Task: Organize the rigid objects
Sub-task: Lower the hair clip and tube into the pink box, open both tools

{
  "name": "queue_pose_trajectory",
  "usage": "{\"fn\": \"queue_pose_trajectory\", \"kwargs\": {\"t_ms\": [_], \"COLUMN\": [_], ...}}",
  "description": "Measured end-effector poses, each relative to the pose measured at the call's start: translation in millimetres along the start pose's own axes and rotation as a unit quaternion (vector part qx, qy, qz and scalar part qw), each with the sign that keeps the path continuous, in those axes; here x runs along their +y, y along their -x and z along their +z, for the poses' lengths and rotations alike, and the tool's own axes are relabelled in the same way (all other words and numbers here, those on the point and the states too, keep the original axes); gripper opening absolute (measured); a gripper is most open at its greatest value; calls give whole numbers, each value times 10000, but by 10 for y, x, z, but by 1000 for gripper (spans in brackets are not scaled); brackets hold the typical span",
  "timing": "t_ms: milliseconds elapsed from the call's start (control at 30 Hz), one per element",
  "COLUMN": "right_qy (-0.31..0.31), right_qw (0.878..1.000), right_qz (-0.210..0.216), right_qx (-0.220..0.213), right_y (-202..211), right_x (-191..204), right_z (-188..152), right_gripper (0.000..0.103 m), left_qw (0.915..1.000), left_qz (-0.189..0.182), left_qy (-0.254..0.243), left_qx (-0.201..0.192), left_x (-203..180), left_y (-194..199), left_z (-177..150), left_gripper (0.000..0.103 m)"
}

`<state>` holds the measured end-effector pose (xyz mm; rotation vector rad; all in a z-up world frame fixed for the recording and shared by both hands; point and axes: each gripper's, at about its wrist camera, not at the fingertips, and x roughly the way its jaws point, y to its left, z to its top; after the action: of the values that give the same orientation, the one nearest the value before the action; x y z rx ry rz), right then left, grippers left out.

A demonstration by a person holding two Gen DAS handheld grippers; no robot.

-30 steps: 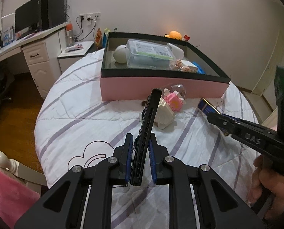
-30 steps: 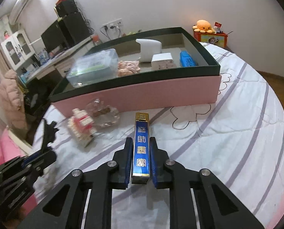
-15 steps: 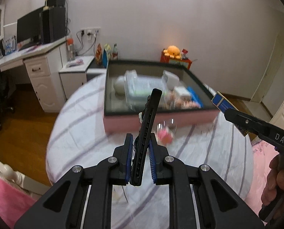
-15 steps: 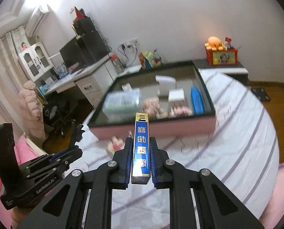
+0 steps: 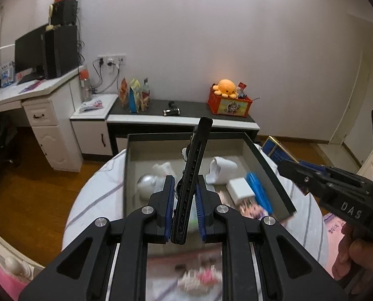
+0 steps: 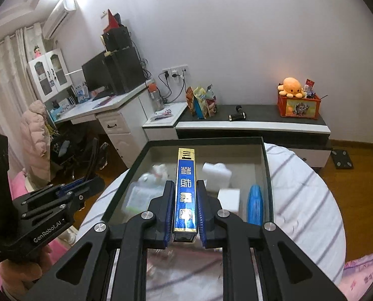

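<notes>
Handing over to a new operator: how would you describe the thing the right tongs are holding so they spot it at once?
Find the big pink box with the dark rim on the striped round table. Above its near edge, the right tongs are shut on a slim blue box. It has gold ends and white characters down its face, unlike the plain black bar in the left tongs.

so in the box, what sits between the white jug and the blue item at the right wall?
A small white box lies between the white jug and the blue item; the right wrist view shows it best, though blurred.
</notes>
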<state>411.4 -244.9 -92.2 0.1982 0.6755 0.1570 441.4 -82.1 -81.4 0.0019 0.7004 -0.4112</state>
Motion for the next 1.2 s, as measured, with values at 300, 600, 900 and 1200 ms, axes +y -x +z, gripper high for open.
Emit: {"fn": "queue_pose_trajectory", "kwargs": {"t_ms": [300,600,900,1200], "right_qy": [-283,-339,-368,-541], "right_qw": [9973,9933,9930,9960], "right_qz": [-301,-407,-556,-408], "right_qx": [613,1023,974,580], "right_y": [-741,-1068,-915,-449], "right_x": [-492,-616,-631,-501], "right_z": [105,55,28,-58], "right_gripper": [17,18,63,103], "left_qw": [9971,9922,9943,9978], "left_qz": [-124,99,391,575], "left_qy": [42,-192,-128,146], "left_qx": [749,1232,988,280], "left_x": [-115,-256,-142,51], "left_y": [-1030,-1493,-1224,-435], "left_z": [278,262,181,16], "left_gripper": [16,17,91,103]}}
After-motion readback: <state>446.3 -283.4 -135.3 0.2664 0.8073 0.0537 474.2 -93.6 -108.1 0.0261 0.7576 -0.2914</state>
